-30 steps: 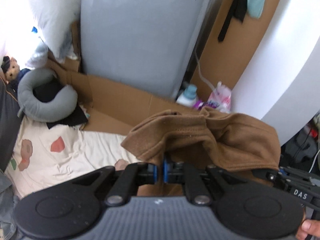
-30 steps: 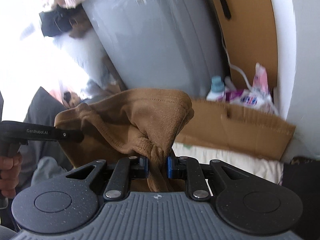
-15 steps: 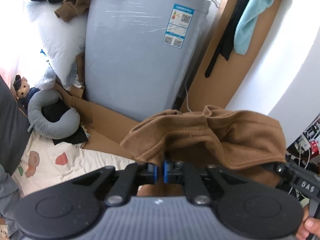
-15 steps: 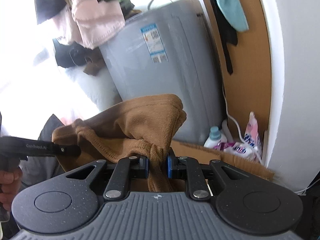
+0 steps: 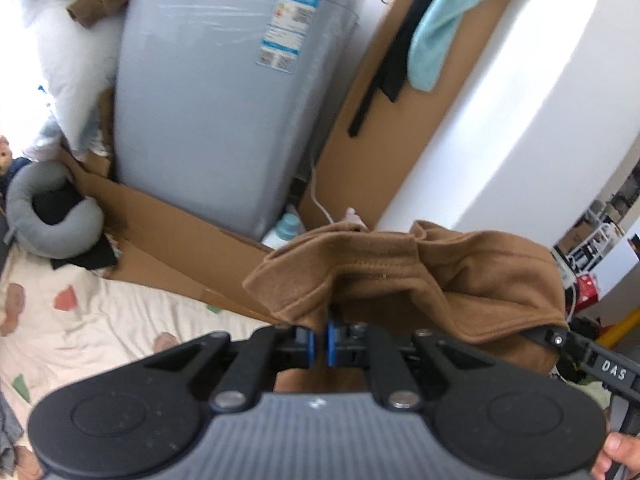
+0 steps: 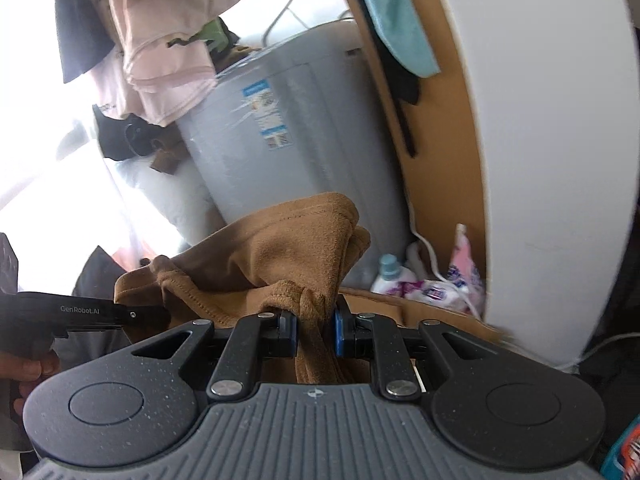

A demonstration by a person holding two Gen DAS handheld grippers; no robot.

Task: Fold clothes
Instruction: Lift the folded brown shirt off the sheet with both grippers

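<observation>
In the left wrist view the left gripper [image 5: 320, 338] sat at the lower middle of the frame, its blue pads nearly together and pinching a thin edge of the brown garment [image 5: 420, 276]. The cloth bunched up just above the pads and spread toward the right of the frame, where the tip of the right gripper [image 5: 560, 338] met its far edge. A fingertip [image 5: 612, 454] showed at the lower right corner.

In the right wrist view the right gripper [image 6: 315, 330] held a thicker, twisted fold of the same garment [image 6: 280, 248] between its narrowly parted pads; the cloth rose above them at the centre of the frame and reached left to the tip of the left gripper [image 6: 132, 314]. A hand [image 6: 24, 372] gripped that tool's handle at the left edge.

The garment hung in the air between the two tools, above a patterned sheet [image 5: 100, 320] at the lower left of the left wrist view. Behind it stood a grey washing machine [image 5: 224, 112] in the upper middle, with cardboard [image 5: 168, 220] at its foot, a grey neck pillow [image 5: 48, 216] at the left edge and a turquoise cloth [image 5: 440, 28] hanging at the upper right. A detergent bottle [image 6: 390, 274] stood at right of centre in the right wrist view.
</observation>
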